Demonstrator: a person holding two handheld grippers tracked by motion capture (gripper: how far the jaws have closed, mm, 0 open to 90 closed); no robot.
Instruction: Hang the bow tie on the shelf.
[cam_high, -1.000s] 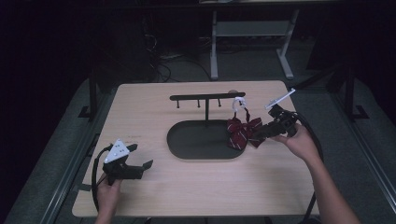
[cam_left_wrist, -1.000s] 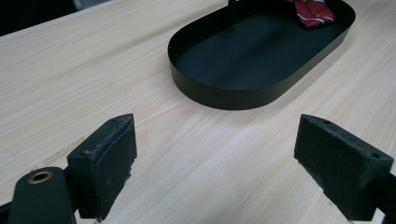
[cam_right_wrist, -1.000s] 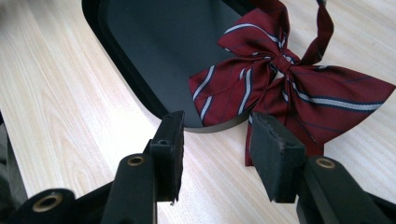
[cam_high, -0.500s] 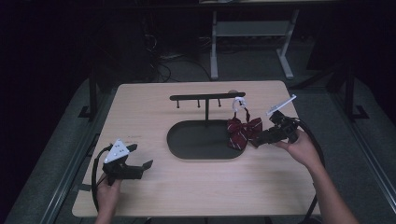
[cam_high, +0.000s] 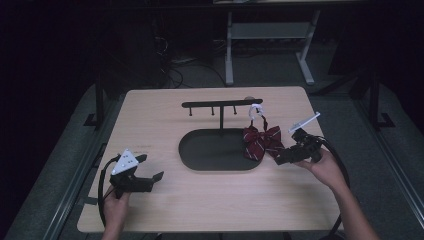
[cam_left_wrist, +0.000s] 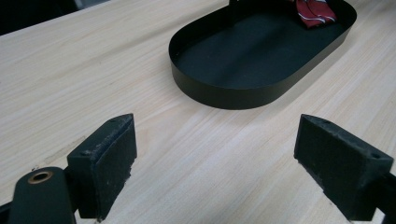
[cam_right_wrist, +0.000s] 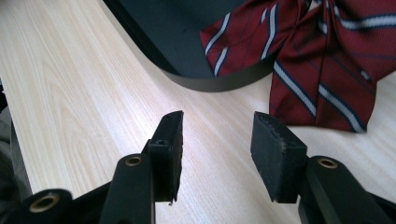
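My left gripper (cam_high: 150, 176) rests open and empty at the lower left of the light wooden counter (cam_high: 210, 205). My right gripper (cam_right_wrist: 215, 140) hangs open, empty, just short of the dark red striped fabric bow tie (cam_high: 262, 141), which hangs by its strap from the black metal T-shaped stand (cam_high: 221, 105), draped over the black oval metal tray's (cam_high: 192, 159) right rim. It looks soft and light; I'd pinch the central knot. Wings spread left-right, tails pointing down.

This looks like a lab or recording studio: a light wooden table (cam_high: 210, 200) stands alone on grey floor mats (cam_high: 65, 165) in a darkened room, with loose cables (cam_high: 172, 65) and a metal desk frame (cam_high: 270, 35) behind it.
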